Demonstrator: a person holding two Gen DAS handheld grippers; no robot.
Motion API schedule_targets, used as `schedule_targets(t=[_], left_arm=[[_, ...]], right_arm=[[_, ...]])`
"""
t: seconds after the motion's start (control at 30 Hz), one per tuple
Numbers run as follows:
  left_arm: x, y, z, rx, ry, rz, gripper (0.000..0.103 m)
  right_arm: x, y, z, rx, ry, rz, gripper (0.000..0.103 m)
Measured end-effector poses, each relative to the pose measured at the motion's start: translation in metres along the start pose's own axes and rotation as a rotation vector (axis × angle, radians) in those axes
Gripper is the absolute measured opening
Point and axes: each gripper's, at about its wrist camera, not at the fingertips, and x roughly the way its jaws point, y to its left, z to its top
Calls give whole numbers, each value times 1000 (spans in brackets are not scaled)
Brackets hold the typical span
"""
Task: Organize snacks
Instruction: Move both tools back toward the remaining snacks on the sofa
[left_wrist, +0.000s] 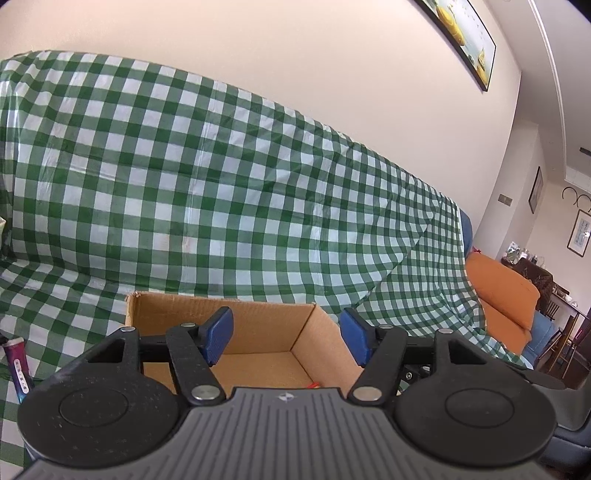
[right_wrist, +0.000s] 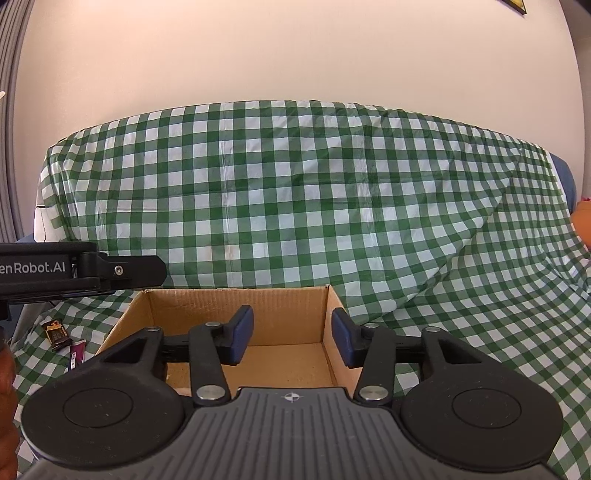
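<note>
Left gripper (left_wrist: 286, 334) jaws spread wide, nothing between the blue pads (left_wrist: 218, 332), hanging over the near edge of an open cardboard box (left_wrist: 236, 321); box sits straight ahead of and below the fingers on a green-and-white checked cloth (left_wrist: 221, 177) draped over a sofa. A sliver of something red (left_wrist: 313, 385) shows on the box floor just past the tool body, too little visible to name. Off to the left of this gripper, a purple snack packet (left_wrist: 16, 363) lies on the cloth, outside the box. Beyond the right finger, an orange cushion (left_wrist: 502, 291) where the cloth ends. Right gripper (right_wrist: 292, 334) also spread wide and holding nothing, fingers poised above the same box (right_wrist: 280, 317), whose interior looks bare from this side apart from crumbs or specks. To its left, the black body of the other tool (right_wrist: 81, 269) juts in above the box's left corner. Below that, on the cloth left of the box, a dark brown snack wrapper (right_wrist: 56, 334) and a purple packet (right_wrist: 77, 353) lie just beside each other
</note>
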Motion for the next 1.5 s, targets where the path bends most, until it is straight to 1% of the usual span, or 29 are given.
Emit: schedule_targets(t=[0.03,0.17,0.23,0.27,0.33,0.4,0.47,0.5,0.57,0.63,0.7,0.77,0.83,0.9,0.93,0.97,1.0,1.07,1.13,1.17,1.2,1.27,1.3,1.33,1.37,1.4,1.43,1.5], left_arm=[[-1,0,0,6,-10,-2,68],[-12,5,1,11,-39,-20,54],[-18,11,3,5,-48,-14,50],[-23,16,4,-6,-50,-7,50],[-29,29,7,-39,-42,1,50],[-38,46,9,-104,-28,-14,45],[-47,65,12,-171,-19,-33,32],[-53,74,14,-190,-18,-35,29],[-63,90,21,-210,-16,-43,15],[-72,105,30,-222,-22,-54,13],[-73,123,44,-254,-16,-52,13],[-71,145,58,-275,-12,-36,13],[-70,167,66,-284,-20,-3,13],[-73,192,61,-299,-29,41,13],[-76,205,53,-312,-24,61,13],[-75,218,47,-338,18,108,13],[-78,231,43,-374,39,158,11],[-81,250,40,-420,16,182,11],[-79,264,33,-430,19,232,11],[-75,272,29,-445,39,258,11],[-73,279,26,-456,39,270,11],[-68,291,16,-443,35,300,11],[-63,299,12,-454,63,336,11],[-61,306,8,-491,79,354,11],[-60,315,6,-534,71,352,11],[-59,321,5,-557,61,356,11],[-57,326,3,-566,61,377,11],[-50,336,-2,-608,84,408,12]], right_arm=[[1,1,0,2,0,-1,53],[5,6,1,11,-1,7,59],[8,12,1,16,-4,10,60],[8,16,1,21,-9,13,60],[8,25,1,22,-34,11,60],[8,36,1,15,-58,-4,60],[4,48,0,25,-84,-4,60],[3,53,0,30,-97,0,60],[1,65,0,24,-120,18,60],[-1,79,-1,-2,-150,39,60],[-4,94,-2,-31,-174,66,59],[-8,110,-3,-40,-189,108,57],[-11,126,-7,-60,-193,148,55],[-13,141,-11,-84,-196,193,51],[-15,149,-13,-98,-209,215,50],[-17,157,-14,-114,-223,237,48],[-23,168,-16,-132,-236,264,45],[-24,185,-21,-161,-252,311,43],[-22,203,-28,-186,-228,358,43],[-19,211,-32,-191,-206,378,43],[-15,218,-37,-189,-175,395,42],[3,229,-44,-189,-119,403,43],[11,236,-48,-195,-93,400,43],[17,241,-52,-194,-71,394,43],[25,244,-55,-189,-49,386,43],[36,248,-58,-181,-18,378,43],[48,252,-62,-171,9,362,43],[72,260,-66,-151,88,327,45]])
